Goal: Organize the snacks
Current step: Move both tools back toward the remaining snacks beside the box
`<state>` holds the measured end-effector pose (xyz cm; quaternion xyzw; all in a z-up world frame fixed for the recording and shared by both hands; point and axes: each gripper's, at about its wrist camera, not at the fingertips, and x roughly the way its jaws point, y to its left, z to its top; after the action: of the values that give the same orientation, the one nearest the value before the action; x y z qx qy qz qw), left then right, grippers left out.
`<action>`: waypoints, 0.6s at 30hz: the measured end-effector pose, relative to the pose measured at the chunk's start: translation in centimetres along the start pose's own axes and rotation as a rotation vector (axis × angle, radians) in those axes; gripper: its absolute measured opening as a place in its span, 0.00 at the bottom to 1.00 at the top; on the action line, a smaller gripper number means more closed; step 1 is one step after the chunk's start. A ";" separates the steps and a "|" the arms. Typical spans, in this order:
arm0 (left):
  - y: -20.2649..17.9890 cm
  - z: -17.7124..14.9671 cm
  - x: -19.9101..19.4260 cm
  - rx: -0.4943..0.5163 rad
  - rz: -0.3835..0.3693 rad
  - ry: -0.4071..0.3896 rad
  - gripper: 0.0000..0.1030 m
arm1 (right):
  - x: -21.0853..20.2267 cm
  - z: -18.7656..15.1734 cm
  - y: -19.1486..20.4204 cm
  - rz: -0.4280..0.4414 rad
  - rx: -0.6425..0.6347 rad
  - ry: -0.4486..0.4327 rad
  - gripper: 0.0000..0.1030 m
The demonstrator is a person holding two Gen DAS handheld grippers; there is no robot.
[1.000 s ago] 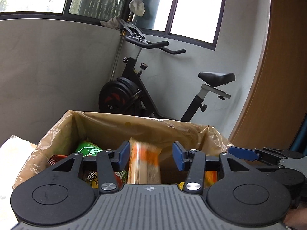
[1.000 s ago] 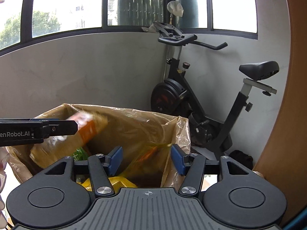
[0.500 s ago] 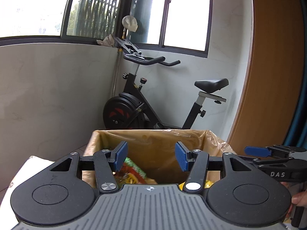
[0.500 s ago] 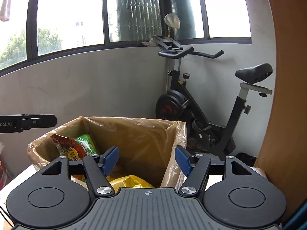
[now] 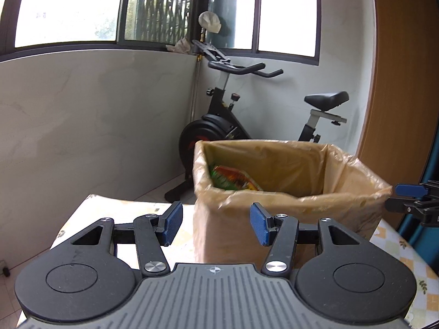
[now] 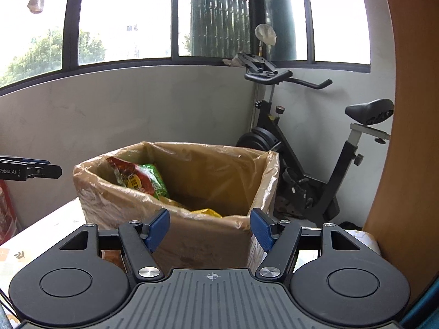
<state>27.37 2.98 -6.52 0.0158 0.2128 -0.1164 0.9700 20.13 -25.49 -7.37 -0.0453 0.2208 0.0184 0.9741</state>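
A cardboard box lined with a tan plastic bag (image 5: 288,200) (image 6: 192,192) stands on the table. Inside it lean a red snack packet (image 6: 129,174) and a green one (image 6: 156,179), with a yellow packet (image 6: 205,213) lower down; the left wrist view shows only a green and orange packet (image 5: 233,179). My left gripper (image 5: 216,223) is open and empty, in front of the box's left corner. Likewise open and empty, my right gripper (image 6: 210,227) is held back from the box's near wall. Each gripper's tip shows at the edge of the other's view.
An exercise bike (image 5: 247,126) (image 6: 315,159) stands on the floor behind the table, against a grey wall under windows. A brown wooden panel (image 6: 406,137) rises at the right. The table has a patterned cloth (image 5: 406,249). Something red (image 6: 6,213) sits at the far left.
An orange packet fell from my left gripper into the box. Both grippers have since drawn back from above the box, so it now looks smaller and farther away.
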 end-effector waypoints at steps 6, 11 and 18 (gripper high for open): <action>1.4 -2.1 0.3 -0.030 0.022 0.043 0.55 | 0.8 -2.2 0.6 0.003 0.015 0.048 0.60; 2.2 -4.0 0.8 -0.071 0.023 0.081 0.55 | 1.6 -3.9 0.9 0.005 0.025 0.083 0.60; 2.1 -5.9 1.8 -0.071 0.025 0.123 0.55 | 3.0 -6.4 1.4 0.002 0.023 0.131 0.60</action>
<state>27.03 5.15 -12.68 -0.0089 0.2758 -0.0953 0.9564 20.03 -24.70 -14.58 -0.0349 0.2844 0.0140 0.9580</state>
